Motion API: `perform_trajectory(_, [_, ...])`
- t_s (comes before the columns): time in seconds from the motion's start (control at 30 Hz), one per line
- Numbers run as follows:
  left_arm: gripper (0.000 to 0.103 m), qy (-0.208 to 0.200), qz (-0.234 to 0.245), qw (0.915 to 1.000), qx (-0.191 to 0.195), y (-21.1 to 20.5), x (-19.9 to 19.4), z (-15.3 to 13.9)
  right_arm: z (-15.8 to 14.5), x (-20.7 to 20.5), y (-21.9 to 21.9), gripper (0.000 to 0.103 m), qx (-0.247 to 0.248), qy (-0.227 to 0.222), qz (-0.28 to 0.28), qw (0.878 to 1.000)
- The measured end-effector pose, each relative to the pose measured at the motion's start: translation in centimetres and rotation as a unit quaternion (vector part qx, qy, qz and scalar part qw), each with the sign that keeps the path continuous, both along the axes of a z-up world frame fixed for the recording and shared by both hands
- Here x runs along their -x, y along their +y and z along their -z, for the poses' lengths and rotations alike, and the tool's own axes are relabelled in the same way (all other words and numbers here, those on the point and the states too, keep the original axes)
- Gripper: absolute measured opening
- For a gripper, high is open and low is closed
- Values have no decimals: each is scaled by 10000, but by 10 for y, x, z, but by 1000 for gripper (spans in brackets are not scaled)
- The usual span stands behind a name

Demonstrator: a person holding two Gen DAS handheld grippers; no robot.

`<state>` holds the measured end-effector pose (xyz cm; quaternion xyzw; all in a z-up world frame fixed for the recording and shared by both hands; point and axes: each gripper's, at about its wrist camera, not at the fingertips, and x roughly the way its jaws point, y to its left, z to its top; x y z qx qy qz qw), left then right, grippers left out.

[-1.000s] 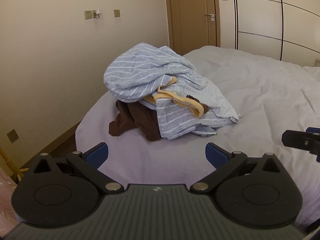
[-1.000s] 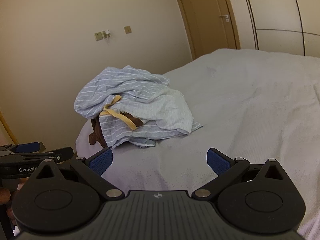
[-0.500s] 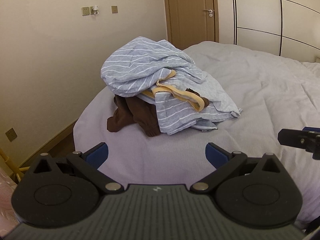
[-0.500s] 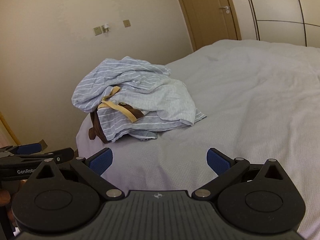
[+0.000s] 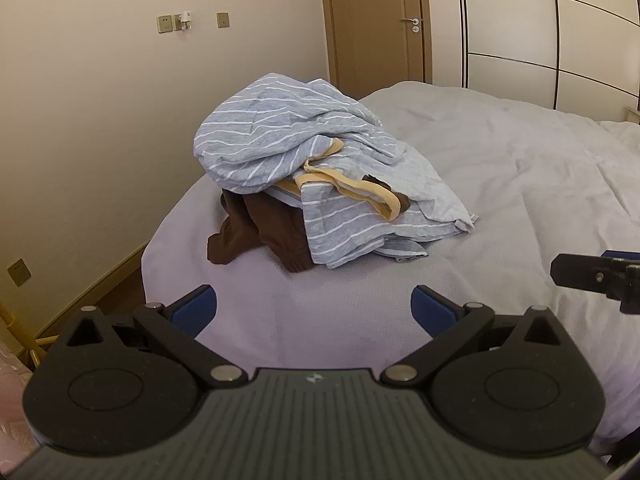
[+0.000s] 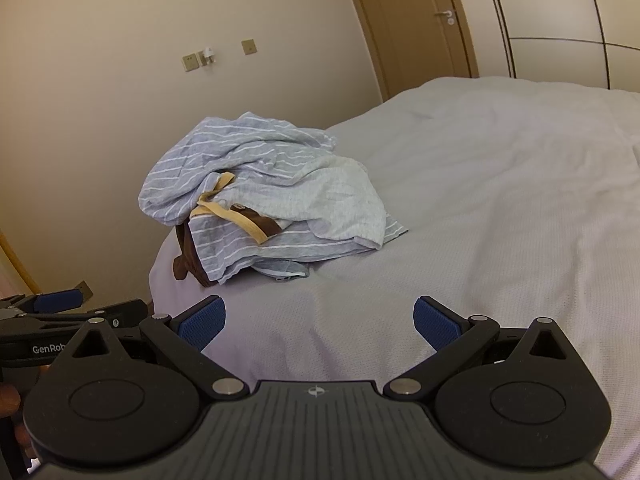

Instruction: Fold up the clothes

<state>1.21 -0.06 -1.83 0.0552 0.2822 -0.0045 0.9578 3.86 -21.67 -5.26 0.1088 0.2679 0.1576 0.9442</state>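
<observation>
We see the pile of clothes (image 5: 320,184) heaped near the corner of the bed (image 5: 500,184), unfolded: a blue-grey striped garment (image 5: 264,136) with thin white lines is crumpled on top, a yellow-trimmed edge (image 5: 360,192) loops out of its middle, and a dark brown garment (image 5: 260,228) hangs out underneath toward the bed's edge. The striped cloth looks soft and thin, falling in loose rumpled folds; the bed cover is pale lilac-grey with a fine woven texture and shallow creases. Our left gripper (image 5: 314,306) hangs over the cover short of the pile, its blue-padded fingers spread wide with nothing between them, and our right gripper (image 6: 318,320) does the same, jaws apart and empty, well clear of the clothes. In the right wrist view the side of the left gripper reads "GenRob", the rest cut off by our own tool. Compared with a second ago, the pile sits a little higher and farther in the left view, and slightly larger in the right view, so both tools have shifted somewhat while the clothes lie as they did. Beyond the bed stand a cream wall (image 5: 100,100) with switch plates (image 5: 164,24), a wooden door (image 5: 380,20) with a metal handle, and pale wardrobe panels (image 5: 520,20).
</observation>
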Motion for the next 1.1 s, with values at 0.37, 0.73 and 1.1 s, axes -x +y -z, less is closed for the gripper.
perform_trajectory(0.37, [102, 2, -4, 10000, -9, 1, 0, 0, 2, 24, -1, 103, -5, 33, -43, 10000])
perform_trajectory(0.73, [102, 17, 0, 10000, -27, 5, -4, 1, -1, -9, 3, 103, 38, 204, 31, 9998])
perform_trajectory(1.1, [102, -4, -33, 10000, -55, 13, -12, -1, -3, -13, 6, 103, 93, 177, 9, 9998])
